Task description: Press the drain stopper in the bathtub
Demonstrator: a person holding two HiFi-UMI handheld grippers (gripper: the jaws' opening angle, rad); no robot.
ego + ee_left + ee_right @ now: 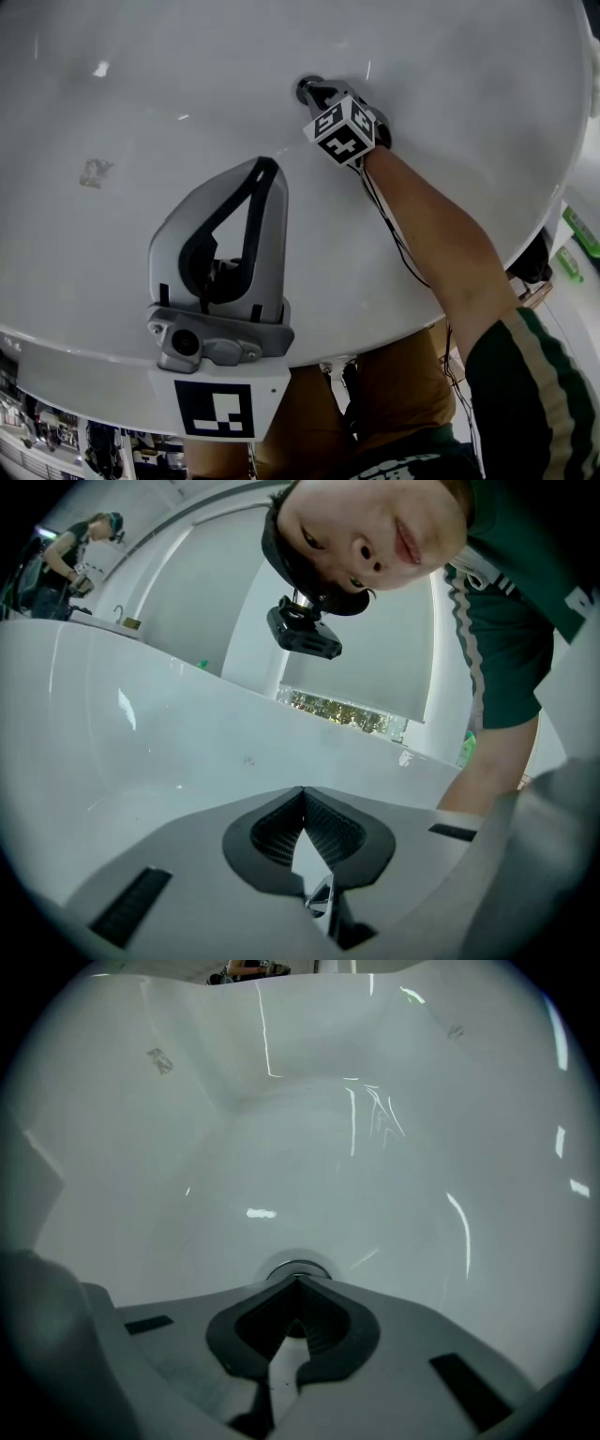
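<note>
The round metal drain stopper [298,1269] sits in the white bathtub's floor [375,1194], just beyond my right gripper's tips. In the head view the stopper [307,90] shows as a dark ring at the tub's far part, with my right gripper [319,94] reaching down onto it, jaws shut with nothing between them. Its tips [297,1280] meet right at the stopper's near edge. My left gripper [265,167] rests on the tub's near rim, shut and holding nothing; its jaws [303,791] point up toward the person.
The bathtub's rim [84,352] curves across the near side. A faint grey mark [95,172] lies on the tub wall at left. A green bottle [581,230] stands outside the tub at right. A cable [394,234] runs along the right forearm.
</note>
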